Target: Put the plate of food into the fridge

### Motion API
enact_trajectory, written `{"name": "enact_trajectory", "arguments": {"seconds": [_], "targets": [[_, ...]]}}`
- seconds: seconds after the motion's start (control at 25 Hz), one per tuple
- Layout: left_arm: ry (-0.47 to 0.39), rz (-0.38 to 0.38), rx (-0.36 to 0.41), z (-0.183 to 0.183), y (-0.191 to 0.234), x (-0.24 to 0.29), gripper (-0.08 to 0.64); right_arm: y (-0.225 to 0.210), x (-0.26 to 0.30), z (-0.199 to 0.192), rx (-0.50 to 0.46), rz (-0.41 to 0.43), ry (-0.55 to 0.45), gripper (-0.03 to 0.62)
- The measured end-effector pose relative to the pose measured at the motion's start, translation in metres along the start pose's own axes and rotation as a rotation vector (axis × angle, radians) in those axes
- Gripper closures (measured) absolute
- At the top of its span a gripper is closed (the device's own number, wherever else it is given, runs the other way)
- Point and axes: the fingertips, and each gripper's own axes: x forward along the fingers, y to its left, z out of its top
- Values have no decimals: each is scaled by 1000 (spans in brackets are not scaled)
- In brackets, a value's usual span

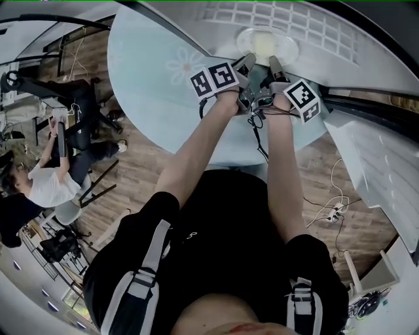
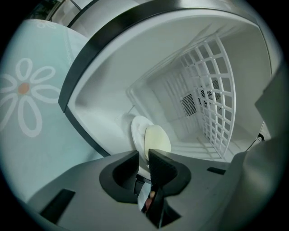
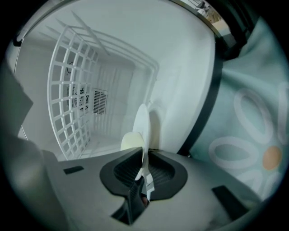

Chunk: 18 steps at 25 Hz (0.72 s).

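A white plate [image 1: 266,44] with a pale round piece of food [image 1: 263,43] on it sits inside the white fridge compartment [image 1: 288,19]. Both grippers hold its near rim, side by side. My left gripper [image 1: 245,65] is shut on the left part of the rim. In the left gripper view the plate [image 2: 139,128] and food [image 2: 158,140] rise just beyond the left gripper [image 2: 143,158]. My right gripper [image 1: 276,67] is shut on the right part. In the right gripper view the plate's [image 3: 143,124] thin edge runs between the right gripper's [image 3: 145,158] ribbed pads.
A white wire rack [image 2: 216,90] lines the fridge's side and back. A pale blue panel with a daisy print [image 1: 150,65] lies left of the opening. A seated person [image 1: 46,176] is at the far left. Cables and a power strip [image 1: 332,212] lie on the wooden floor.
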Motion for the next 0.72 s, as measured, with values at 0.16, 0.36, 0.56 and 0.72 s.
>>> {"name": "enact_trajectory", "arguments": {"seconds": [0.16,0.36,0.56,0.72], "targets": [[14,-13,-10,6,4,10,480,-5,8,2,20,-34,1,531],[47,-7,-2,4,5,13,475,-4,7,4,-9,-73,3,485],[20,-7,-23,16,14,-6,448,7,3,-3,-20,-58,2,419],[-6,-5,-60,6,19,-33,483,8,-24,3,-81,-54,-6,472]]}}
